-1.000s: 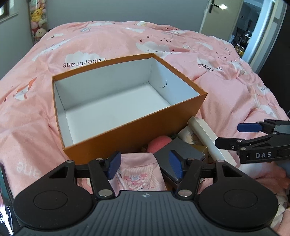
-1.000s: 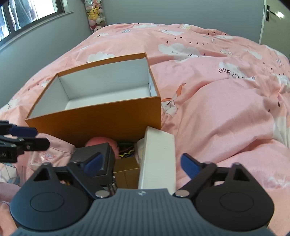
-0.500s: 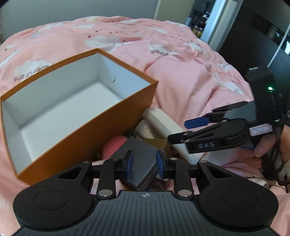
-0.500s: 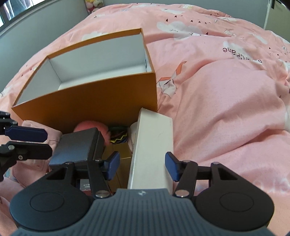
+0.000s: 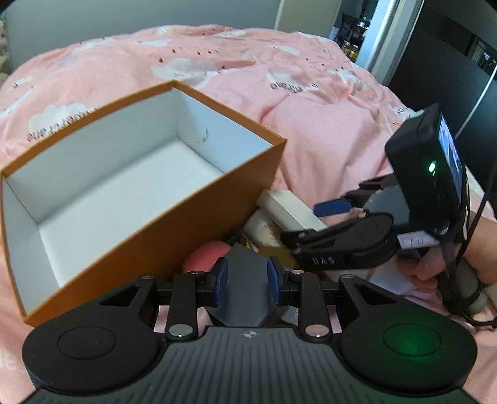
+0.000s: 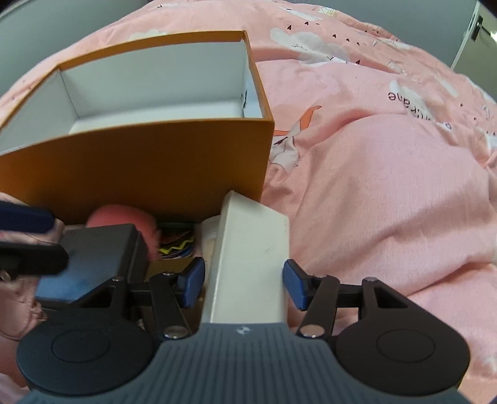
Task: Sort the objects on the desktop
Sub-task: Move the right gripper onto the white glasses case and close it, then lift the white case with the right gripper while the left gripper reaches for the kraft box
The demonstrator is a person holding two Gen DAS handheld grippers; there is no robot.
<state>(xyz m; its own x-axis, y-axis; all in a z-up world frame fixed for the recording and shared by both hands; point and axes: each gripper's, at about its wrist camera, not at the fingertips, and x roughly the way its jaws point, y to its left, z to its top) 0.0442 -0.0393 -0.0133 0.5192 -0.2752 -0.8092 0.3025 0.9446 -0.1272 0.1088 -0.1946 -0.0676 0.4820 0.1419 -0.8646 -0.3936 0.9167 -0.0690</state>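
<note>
Dark grey case point(image 5: 245, 279) pinched by left gripper point(image 5: 247, 281); right gripper point(image 6: 243, 282) clamps white box point(image 6: 251, 248) (long, matte).

bed: pink cloud-print duvet point(image 5: 310, 124) | wall point(image 5: 139, 15): grey | doorway point(image 5: 357, 34): open, right

The multicoloured zigzag-patterned object point(image 6: 175, 247) at 12 o'clock of the right gripper point(image 6: 242, 281) is mostly hidden behind the long white rectangular box point(image 6: 251, 248); identity cannot be determined.

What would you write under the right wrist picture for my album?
Right gripper closing round a long white box beside an open orange box on a pink quilt.
</note>
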